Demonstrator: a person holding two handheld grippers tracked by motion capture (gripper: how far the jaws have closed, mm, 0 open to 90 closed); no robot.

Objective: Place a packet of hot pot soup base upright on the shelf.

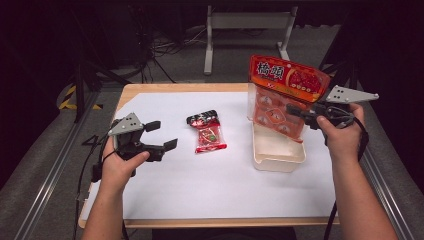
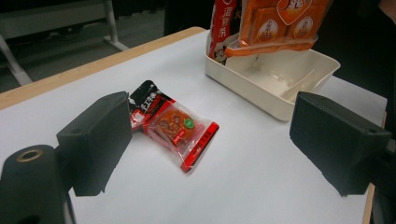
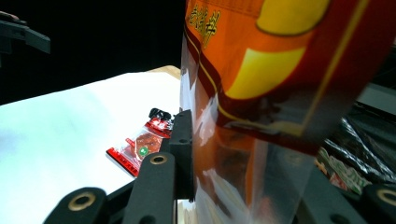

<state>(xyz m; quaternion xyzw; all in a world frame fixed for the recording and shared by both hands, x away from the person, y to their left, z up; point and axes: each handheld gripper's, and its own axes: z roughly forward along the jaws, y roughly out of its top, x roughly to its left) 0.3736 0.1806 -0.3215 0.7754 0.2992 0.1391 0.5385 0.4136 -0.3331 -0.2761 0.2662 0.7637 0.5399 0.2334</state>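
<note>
Two grippers share the work, and we hold them quite differently. Our right gripper (image 1: 300,114) is clenched on a large orange snack bag (image 1: 285,92), pinching it at mid-height so that it hangs upright with its lower edge inside the cream tray (image 1: 278,161) at the right of the tabletop (image 1: 165,185); held that way, we judge, the bag can slide down on end into the tray instead of flopping flat. In the right gripper view the near jaw presses against the clear film of the bag. Our left gripper (image 1: 161,135) rests released at the left, jaws wide apart and holding nothing, aimed at the small red packet (image 2: 180,130) and the black-ended packet (image 2: 145,100) touching it mid-sheet, probably the next to go in.
</note>
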